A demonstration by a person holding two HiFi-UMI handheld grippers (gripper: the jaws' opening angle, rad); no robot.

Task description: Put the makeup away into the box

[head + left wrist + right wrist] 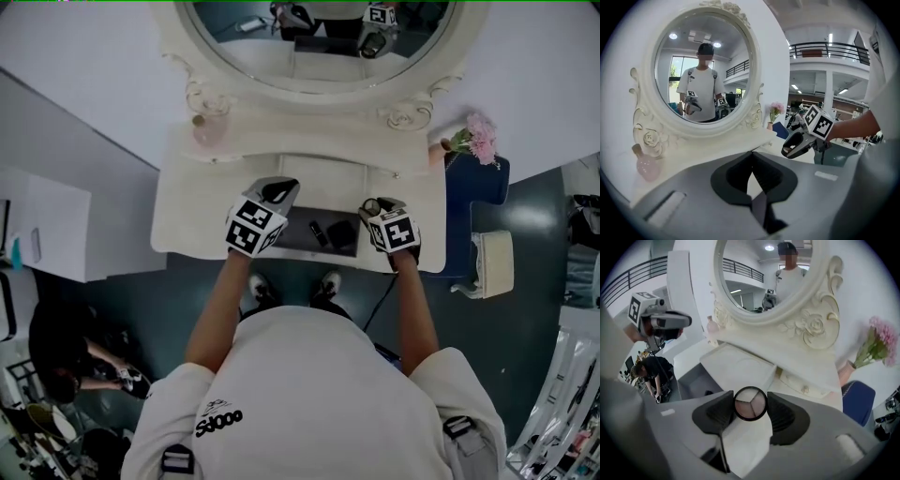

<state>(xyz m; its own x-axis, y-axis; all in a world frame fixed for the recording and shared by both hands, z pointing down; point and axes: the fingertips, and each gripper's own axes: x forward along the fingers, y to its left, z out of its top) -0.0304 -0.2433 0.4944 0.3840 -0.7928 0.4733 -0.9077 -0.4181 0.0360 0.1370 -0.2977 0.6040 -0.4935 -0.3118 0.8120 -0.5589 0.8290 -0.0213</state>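
Note:
A round eyeshadow compact [750,403] with three pale shades sits between the pads of my right gripper [750,400], which is shut on it above the white vanity top [740,369]. In the head view the right gripper [373,208] is at the right edge of the grey box [295,246], an open tray at the vanity's front that holds two black makeup items [330,233]. My left gripper [751,157] is shut with nothing in it. It hovers over the box's left end [277,192] and points toward the mirror.
An oval mirror [319,42] in an ornate white frame stands at the back of the vanity. A pink bottle [208,127] is at the back left and pink flowers [480,139] at the right. A blue chair [478,187] and a white stool [494,263] stand to the right.

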